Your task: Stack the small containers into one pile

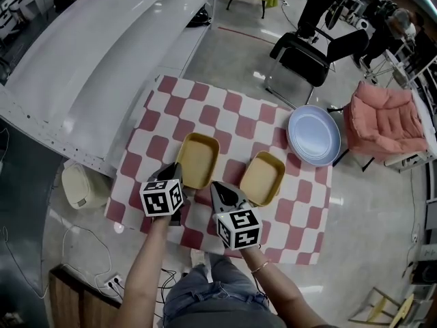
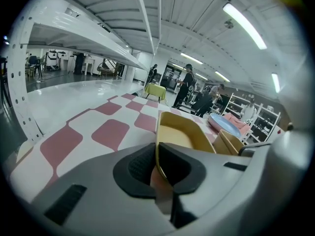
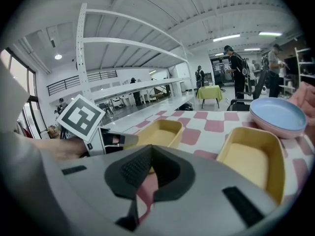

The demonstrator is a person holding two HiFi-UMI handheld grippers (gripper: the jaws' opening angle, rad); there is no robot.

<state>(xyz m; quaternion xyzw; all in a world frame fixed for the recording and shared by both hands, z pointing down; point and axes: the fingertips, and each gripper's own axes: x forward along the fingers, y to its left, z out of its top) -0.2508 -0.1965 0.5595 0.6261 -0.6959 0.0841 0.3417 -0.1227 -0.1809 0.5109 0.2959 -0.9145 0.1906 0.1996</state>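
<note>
1. The left gripper [image 1: 181, 175] is clamped on the near end wall of the left yellow container [image 1: 199, 159]. In the left gripper view the thin rim stands upright between the dark pads [image 2: 140, 168], which press it from both sides.
2. The rest of that container stretches straight ahead of the left gripper's tip. It is open side up and lies on the checked cloth [image 1: 225, 115].
3. The right gripper [image 1: 217, 187] hangs just right of the left one, its tip over the cloth. Its jaws seem drawn together, with only a sliver of cloth showing in the slit and nothing gripped.
4. The right yellow container [image 1: 263, 178] sits ahead and to the right of the right gripper's tip, near it but not touching. It is apart from the left container.
5. A blue plate [image 1: 314, 135] lies farther ahead and to the right of the right gripper, beyond the right container, at the cloth's far edge.
</note>
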